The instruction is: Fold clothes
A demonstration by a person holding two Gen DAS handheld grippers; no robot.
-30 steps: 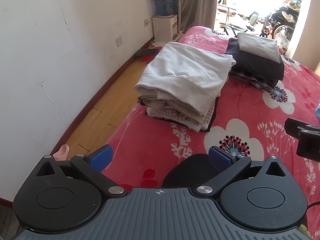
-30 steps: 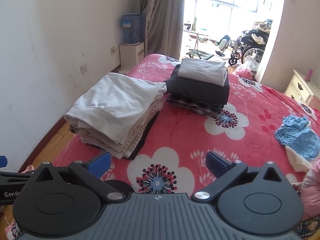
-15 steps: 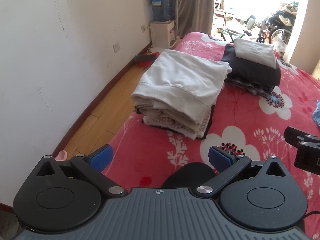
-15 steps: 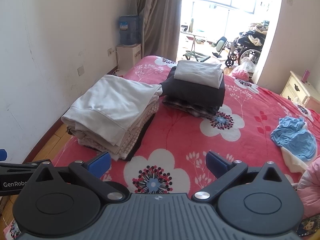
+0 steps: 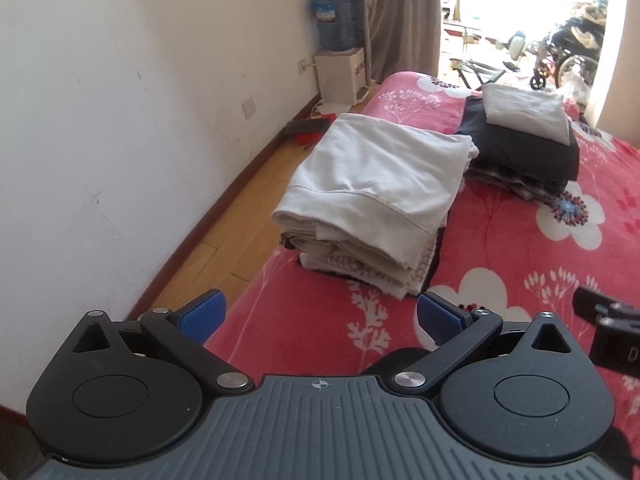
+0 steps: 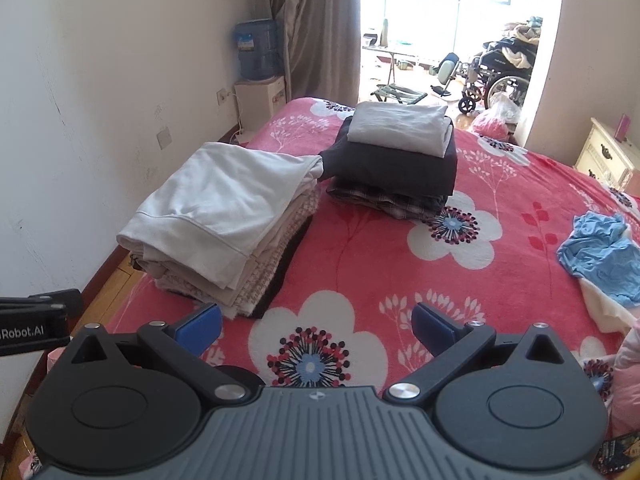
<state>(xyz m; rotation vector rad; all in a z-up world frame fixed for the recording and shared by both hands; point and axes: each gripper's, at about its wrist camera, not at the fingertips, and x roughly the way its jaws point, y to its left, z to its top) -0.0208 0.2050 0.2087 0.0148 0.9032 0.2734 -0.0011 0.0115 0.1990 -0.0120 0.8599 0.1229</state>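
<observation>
red floral blanket [image 6: 360, 240], blue garment [image 6: 600, 254]

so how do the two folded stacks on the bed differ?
The near stack is all pale: white top, beige and cream layers, though a dark layer shows at the bottom. The far stack is mostly dark, black and plaid, under a light grey top piece. The near stack sits at the bed's wall-side edge; the far one lies further in. Both are neatly folded.

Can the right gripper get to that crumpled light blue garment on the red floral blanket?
Probably yes. The right gripper is open and empty, and only bare blanket lies between it and the blue garment.
</observation>
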